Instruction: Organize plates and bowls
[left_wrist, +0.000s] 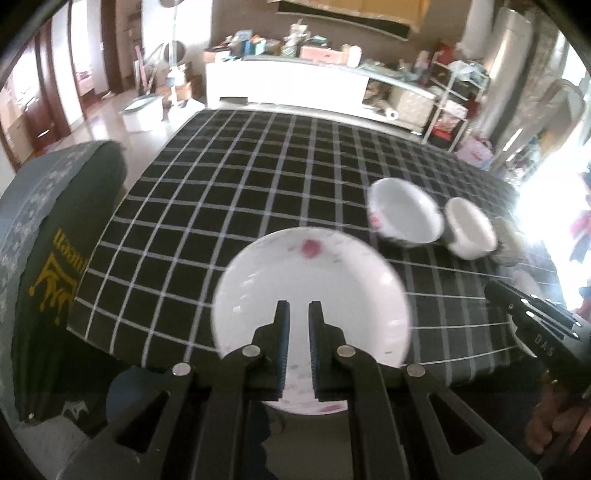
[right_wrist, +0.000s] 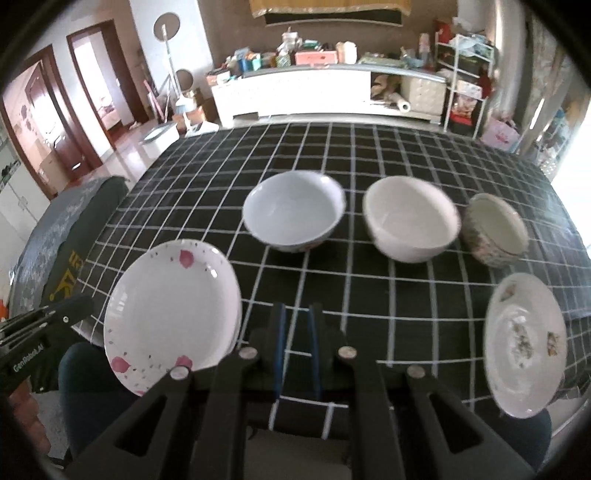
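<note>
A: While both grippers hang over the near edge of the desk (right_wrist: 369, 295) with nothing held, which piece comes first?

B: I'd say the pink-flowered plate (right_wrist: 170, 314), at nine o'clock from the right gripper (right_wrist: 297, 310). Both sets of jaws stand narrow, nearly closed, and empty; they need to open before dropping over a rim.

A: And the left gripper (left_wrist: 298, 308)?

B: It hovers right above that same plate (left_wrist: 314, 314). The plate overhangs the desk edge, so pinch the near rim and lift straight, no dragging.

A: Next out?

B: The second plate (right_wrist: 524, 343) at three o'clock, also over the edge. Then three bowls in a row: pale blue bowl (right_wrist: 293, 210) at twelve, white bowl (right_wrist: 412, 218) at one, patterned bowl (right_wrist: 495, 229) at two. Nest smaller into larger, I'd judge.

A: Anything unclear?

B: The left view shows only two bowls, blurred. Glare at the right washes out the desk's corner, and the second plate's pattern is smeared.
</note>
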